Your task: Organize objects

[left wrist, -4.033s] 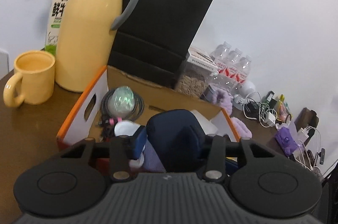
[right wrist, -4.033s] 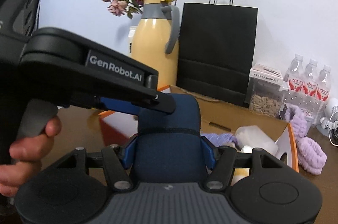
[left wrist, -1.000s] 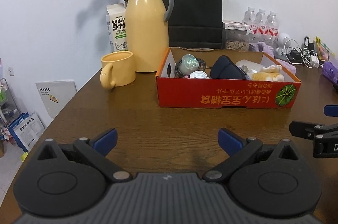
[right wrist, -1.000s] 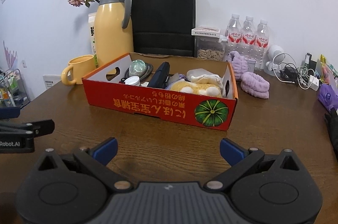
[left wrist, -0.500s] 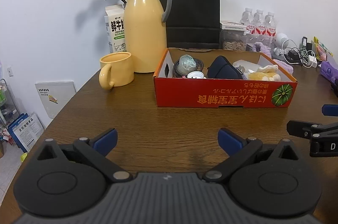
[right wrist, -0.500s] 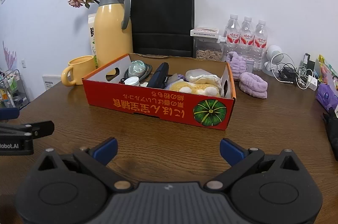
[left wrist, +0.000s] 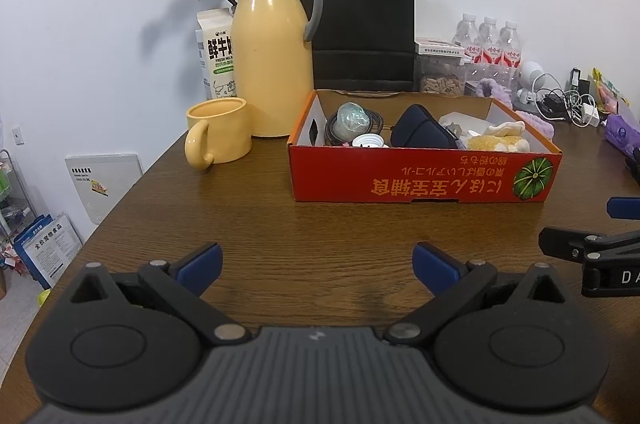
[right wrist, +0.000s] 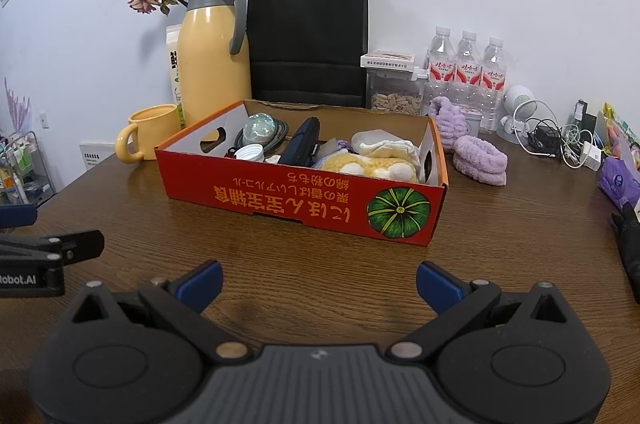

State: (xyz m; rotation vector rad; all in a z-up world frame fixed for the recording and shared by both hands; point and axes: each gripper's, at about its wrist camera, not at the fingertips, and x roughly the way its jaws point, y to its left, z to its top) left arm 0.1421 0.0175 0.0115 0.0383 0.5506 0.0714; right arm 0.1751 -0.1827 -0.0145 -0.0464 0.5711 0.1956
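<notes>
A red cardboard box (left wrist: 420, 180) (right wrist: 304, 202) stands on the brown table. Inside it lie a dark blue case (left wrist: 424, 132) (right wrist: 300, 142), a clear ball on coiled cable (left wrist: 352, 118) (right wrist: 260, 126), a white cap (left wrist: 368, 141), a white wrap and a yellow plush (right wrist: 372, 164). My left gripper (left wrist: 316, 264) is open and empty, well back from the box. My right gripper (right wrist: 318, 282) is open and empty too, over bare table in front of the box. Each gripper shows at the edge of the other's view.
Left of the box are a yellow mug (left wrist: 218, 138) and yellow thermos (left wrist: 274, 52), with a milk carton and dried flowers behind. A black paper bag (right wrist: 308, 36), water bottles (right wrist: 466, 64), purple fluffy bands (right wrist: 478, 154) and tangled chargers (right wrist: 560, 140) sit behind and right.
Four seconds ago both grippers held the dark blue case over the box. Now the case lies in the box and both grippers are open, drawn back. Little has shifted in the last second.
</notes>
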